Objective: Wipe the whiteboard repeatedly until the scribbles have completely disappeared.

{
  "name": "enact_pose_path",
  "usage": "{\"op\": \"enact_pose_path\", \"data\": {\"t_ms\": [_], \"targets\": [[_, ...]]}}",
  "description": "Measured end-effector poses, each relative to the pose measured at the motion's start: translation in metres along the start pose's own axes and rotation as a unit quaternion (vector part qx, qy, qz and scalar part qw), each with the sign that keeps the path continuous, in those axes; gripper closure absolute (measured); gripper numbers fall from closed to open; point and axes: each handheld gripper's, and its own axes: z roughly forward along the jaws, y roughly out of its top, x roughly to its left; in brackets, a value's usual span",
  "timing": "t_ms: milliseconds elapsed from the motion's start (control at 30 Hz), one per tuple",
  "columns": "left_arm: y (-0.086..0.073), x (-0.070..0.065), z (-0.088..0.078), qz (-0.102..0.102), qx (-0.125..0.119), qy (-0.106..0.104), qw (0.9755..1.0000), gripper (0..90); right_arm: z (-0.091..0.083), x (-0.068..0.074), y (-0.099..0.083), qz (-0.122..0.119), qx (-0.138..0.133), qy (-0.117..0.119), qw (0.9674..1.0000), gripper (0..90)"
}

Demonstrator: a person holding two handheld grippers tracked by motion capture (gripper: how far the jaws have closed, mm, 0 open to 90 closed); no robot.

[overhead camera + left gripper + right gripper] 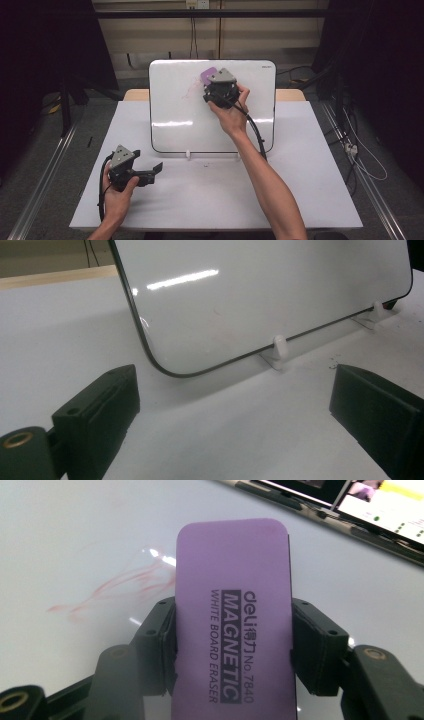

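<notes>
Between the two black jaws of the right gripper point(234, 645) sits a purple rectangular foam whiteboard eraser point(234, 615), clamped by its long sides, with its printed back facing the camera and its wiping face laid against the glossy white board with a thin dark rim point(170, 105) that leans back on small white clip stands point(278, 348). Just to the left of the eraser, as the right gripper view has it, faint red marker smears point(120, 587) remain on the board, some running right up to the eraser's edge. In the high view the right gripper point(216, 84) is at the upper part of the board, the eraser point(207, 75) peeking out above it.

The left gripper point(156, 169) waits low on the white table point(300, 165), well apart from the eraser, its jaws spread wide with nothing between them and pointed toward the board's lower corner.

Judging by this, wiping is under way and not finished. The next move seems to call for sliding the eraser sideways across the red streaks, pressed flat and firmly, yet gently enough that the propped board is not pushed off its clips.
</notes>
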Motion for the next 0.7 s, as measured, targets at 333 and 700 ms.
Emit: {"op": "enact_pose_path", "data": {"t_ms": [333, 700], "targets": [[0.0, 0.001, -0.001, -0.003, -0.001, 0.0, 1.0, 5.7, 0.005, 0.01, 0.008, -0.021, -0.002, -0.012, 0.9997, 41.8], [0.0, 0.001, -0.002, -0.003, -0.001, 0.0, 1.0, 5.7, 0.003, 0.028, 0.003, -0.055, 0.002, 0.009, 0.9984, 41.8]]}}
